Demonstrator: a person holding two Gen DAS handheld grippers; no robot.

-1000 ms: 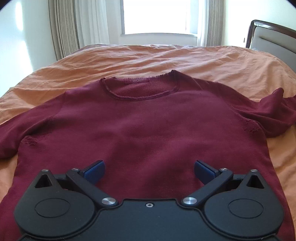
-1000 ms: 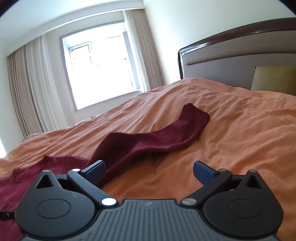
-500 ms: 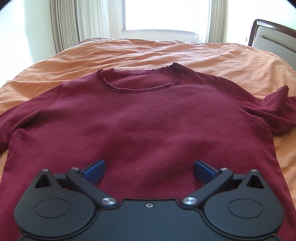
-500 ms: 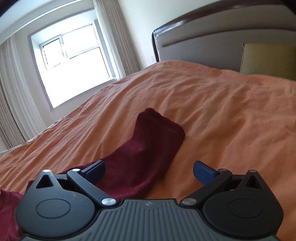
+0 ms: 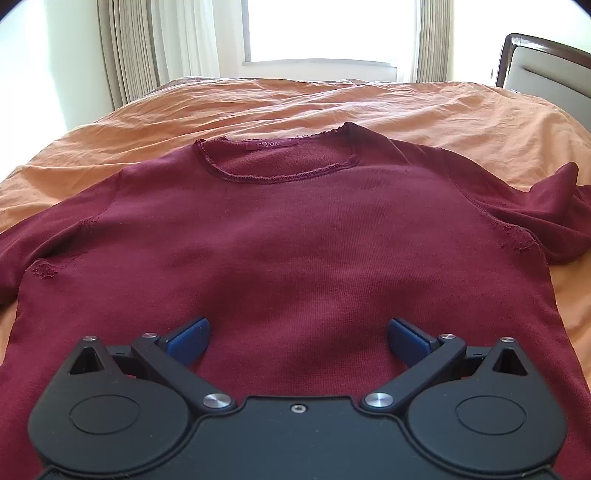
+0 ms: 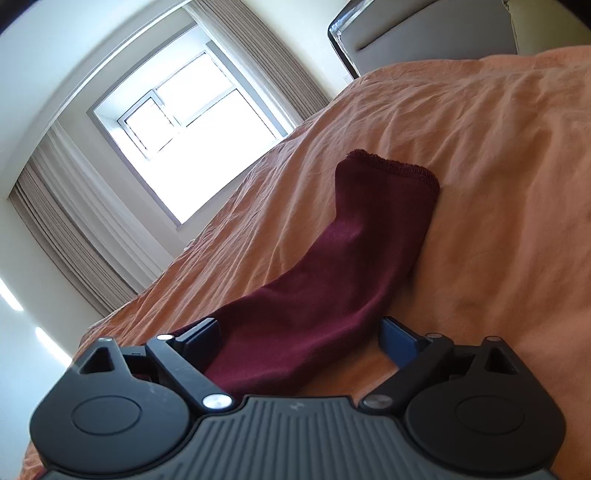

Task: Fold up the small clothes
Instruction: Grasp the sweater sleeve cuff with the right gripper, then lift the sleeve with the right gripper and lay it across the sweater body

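Observation:
A dark red long-sleeved sweater (image 5: 295, 236) lies flat, front up, on the orange bedspread (image 5: 295, 107), neck toward the window. My left gripper (image 5: 297, 338) is open and empty, hovering over the sweater's lower body. The sweater's right sleeve (image 6: 332, 280) stretches across the bedspread in the right wrist view, cuff pointing toward the headboard. My right gripper (image 6: 299, 341) is open, tilted, with the sleeve lying between its blue fingers (image 6: 400, 345); the jaws are not closed on it.
A dark wooden headboard (image 5: 546, 70) with a grey panel stands at the right. A window with curtains (image 5: 321, 33) is beyond the bed's far side. Orange bedspread (image 6: 480, 166) surrounds the sleeve.
The right gripper has moved along the sleeve and rolled, so the sleeve now lies between its fingers. The left gripper has shifted slightly closer over the sweater body.

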